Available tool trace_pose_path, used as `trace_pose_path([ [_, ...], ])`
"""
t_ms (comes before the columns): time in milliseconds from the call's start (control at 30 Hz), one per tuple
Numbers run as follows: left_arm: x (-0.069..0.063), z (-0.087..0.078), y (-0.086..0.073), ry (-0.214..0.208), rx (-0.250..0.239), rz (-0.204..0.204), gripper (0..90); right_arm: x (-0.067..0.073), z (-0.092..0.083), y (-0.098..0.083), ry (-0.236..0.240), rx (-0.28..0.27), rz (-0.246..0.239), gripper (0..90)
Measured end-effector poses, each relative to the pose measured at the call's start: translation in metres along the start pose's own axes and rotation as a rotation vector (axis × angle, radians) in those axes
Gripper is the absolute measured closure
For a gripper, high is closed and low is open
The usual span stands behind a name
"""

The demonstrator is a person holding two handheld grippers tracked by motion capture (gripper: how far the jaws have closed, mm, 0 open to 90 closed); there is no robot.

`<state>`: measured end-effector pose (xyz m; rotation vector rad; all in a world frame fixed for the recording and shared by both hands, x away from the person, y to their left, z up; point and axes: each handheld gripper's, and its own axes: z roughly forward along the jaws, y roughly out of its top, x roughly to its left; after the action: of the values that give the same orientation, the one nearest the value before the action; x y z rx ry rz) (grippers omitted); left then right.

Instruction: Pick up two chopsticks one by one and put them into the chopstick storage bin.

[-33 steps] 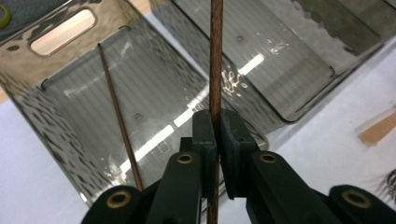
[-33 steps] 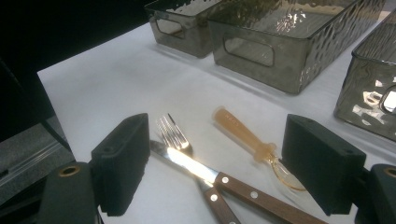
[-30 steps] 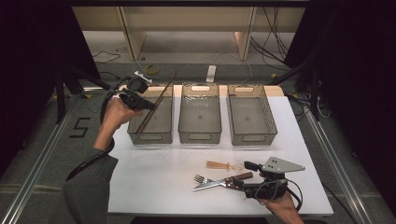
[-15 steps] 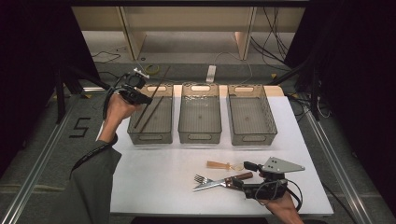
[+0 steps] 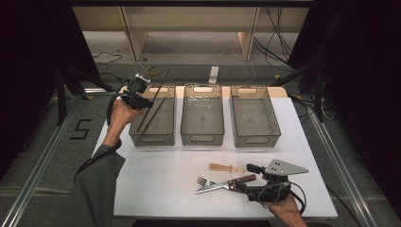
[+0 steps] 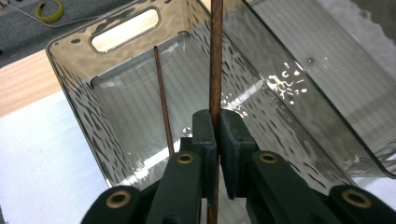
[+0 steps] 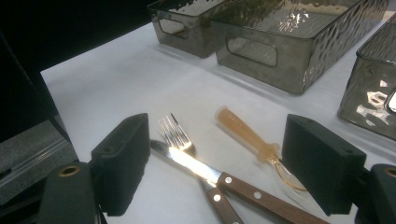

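My left gripper [image 5: 142, 101] [image 6: 215, 116] is shut on a dark brown chopstick [image 5: 159, 87] [image 6: 216, 56] and holds it slanted over the left smoky plastic bin [image 5: 151, 140] [image 6: 79, 93]. A second thin chopstick [image 5: 153, 116] [image 6: 162, 93] leans inside that bin. Near the table's front edge my right gripper [image 5: 247, 177] [image 7: 215, 140] stands open, its jaws wide on either side of a wood-handled knife [image 5: 217, 185] [image 7: 243, 186]. A metal fork [image 5: 204, 180] [image 7: 175, 133] lies crossed with the knife. An amber plastic utensil [image 5: 222, 167] [image 7: 243, 133] lies just behind them.
Two more smoky bins, the middle one [image 5: 202, 138] and the right one [image 5: 255, 140], stand in a row beside the left bin at the back of the white table [image 5: 161, 175]. Dark floor and metal rails flank the table.
My left gripper has sunk a little toward the left bin with the chopstick, which now slants lower over it. The right gripper has stayed still.
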<state>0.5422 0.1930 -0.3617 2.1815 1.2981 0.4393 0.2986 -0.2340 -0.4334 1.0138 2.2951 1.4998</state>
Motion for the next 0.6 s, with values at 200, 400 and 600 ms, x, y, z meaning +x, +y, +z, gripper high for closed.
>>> trace_pose_path([
  [200, 0.000, 0.008, -0.005, 0.001, 0.006, -0.005, 84.5, 0.000, 0.000, 0.000, -0.001, -0.001, -0.001, 24.3],
  [400, 0.000, 0.015, -0.008, 0.009, 0.019, -0.011, 84.1, 0.001, 0.000, 0.000, 0.000, 0.002, 0.001, 24.3],
  [600, 0.000, 0.018, -0.010, 0.022, 0.018, -0.036, 82.8, 0.000, 0.000, 0.000, 0.000, 0.002, 0.000, 24.3],
])
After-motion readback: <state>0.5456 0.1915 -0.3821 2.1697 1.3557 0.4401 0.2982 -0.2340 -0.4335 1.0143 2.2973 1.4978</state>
